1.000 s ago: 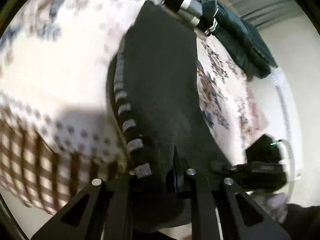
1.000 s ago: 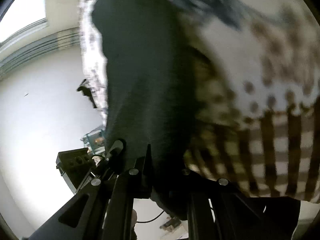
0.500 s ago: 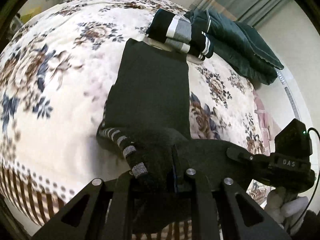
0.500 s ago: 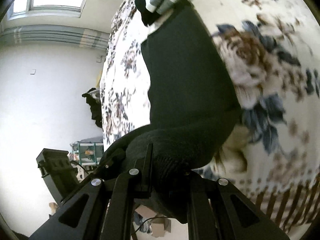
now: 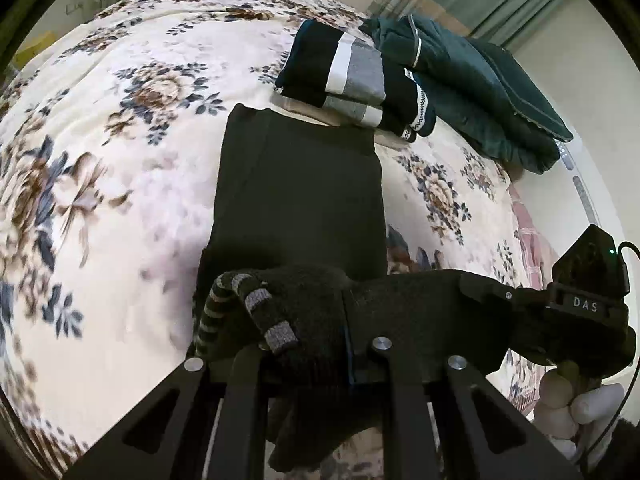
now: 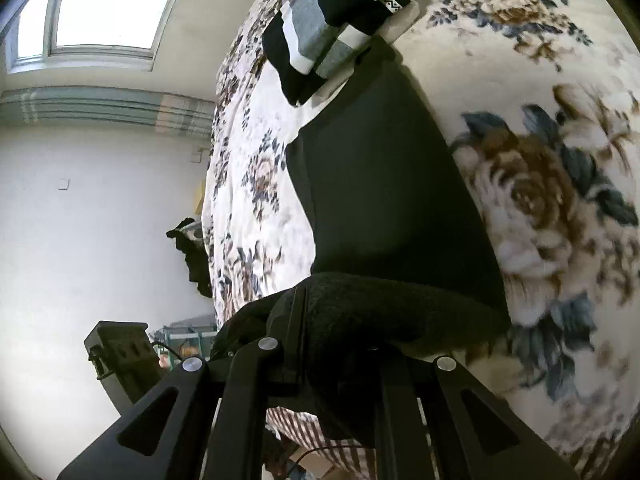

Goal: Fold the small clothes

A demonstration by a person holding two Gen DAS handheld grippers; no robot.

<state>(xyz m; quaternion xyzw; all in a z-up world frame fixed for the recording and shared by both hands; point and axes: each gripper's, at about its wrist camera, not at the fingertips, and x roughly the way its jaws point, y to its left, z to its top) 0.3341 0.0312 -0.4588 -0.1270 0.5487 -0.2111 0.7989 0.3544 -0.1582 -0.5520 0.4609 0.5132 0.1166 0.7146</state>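
Note:
A black knit garment [image 5: 296,200] with a grey-striped edge lies in a long strip on the floral bedspread [image 5: 120,128]. Its near end is lifted and curled back over the flat part. My left gripper [image 5: 348,344] is shut on that near end beside the striped edge. My right gripper [image 6: 296,320] is shut on the same end at its other corner, and also shows in the left wrist view as the right gripper [image 5: 520,308], close to the right. In the right wrist view the garment [image 6: 384,200] stretches away toward the folded pile.
A pile of folded clothes [image 5: 352,80] with grey and white bands sits at the garment's far end, also seen as folded clothes [image 6: 332,28]. Dark green bedding [image 5: 480,96] lies behind it. A gloved hand [image 5: 568,404] holds the right gripper. A wall and a window [image 6: 104,8] stand beyond the bed's edge.
Both grippers rose and carried the garment's near end forward over the bed. The near end now curls back over the flat part, and the striped edge has bunched up.

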